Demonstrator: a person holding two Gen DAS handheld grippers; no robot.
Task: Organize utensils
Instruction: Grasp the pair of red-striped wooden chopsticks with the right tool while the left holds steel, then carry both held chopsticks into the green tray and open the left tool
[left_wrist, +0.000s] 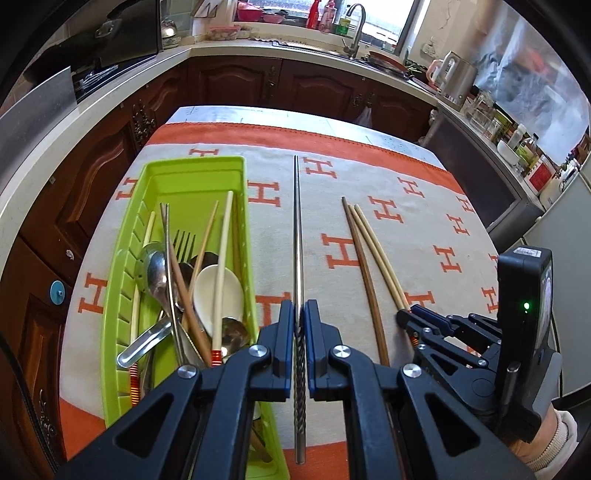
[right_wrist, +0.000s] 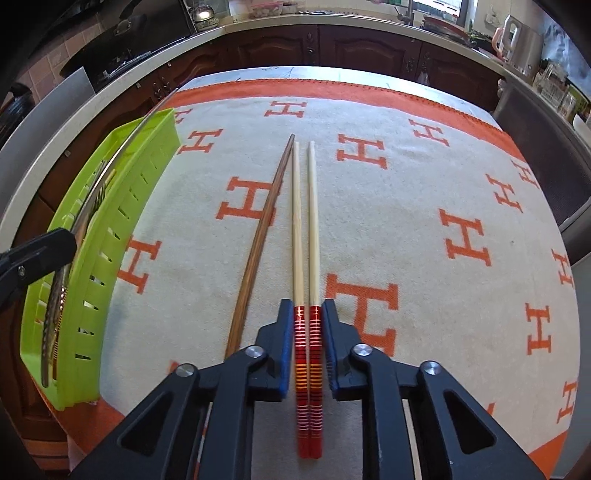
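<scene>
My left gripper (left_wrist: 299, 306) is shut on a long metal chopstick (left_wrist: 297, 221), which points away from me just right of the green utensil tray (left_wrist: 195, 162). The tray holds spoons, a fork and several chopsticks. Two pale chopsticks with red-banded ends (right_wrist: 298, 221) lie on the cloth, and my right gripper (right_wrist: 308, 302) is shut on those banded ends. A brown wooden chopstick (right_wrist: 266, 221) lies loose just left of them. In the left wrist view the right gripper (left_wrist: 406, 317) sits low on the cloth at the pale pair (left_wrist: 373, 247), beside the brown chopstick (left_wrist: 364, 269).
The table wears a cream cloth (right_wrist: 406, 206) with orange H marks and an orange border. Dark wood cabinets (left_wrist: 236, 81) and a counter with a sink tap (left_wrist: 356, 26) and a kettle (left_wrist: 456, 79) ring the table. The tray (right_wrist: 122, 206) stands at the table's left edge.
</scene>
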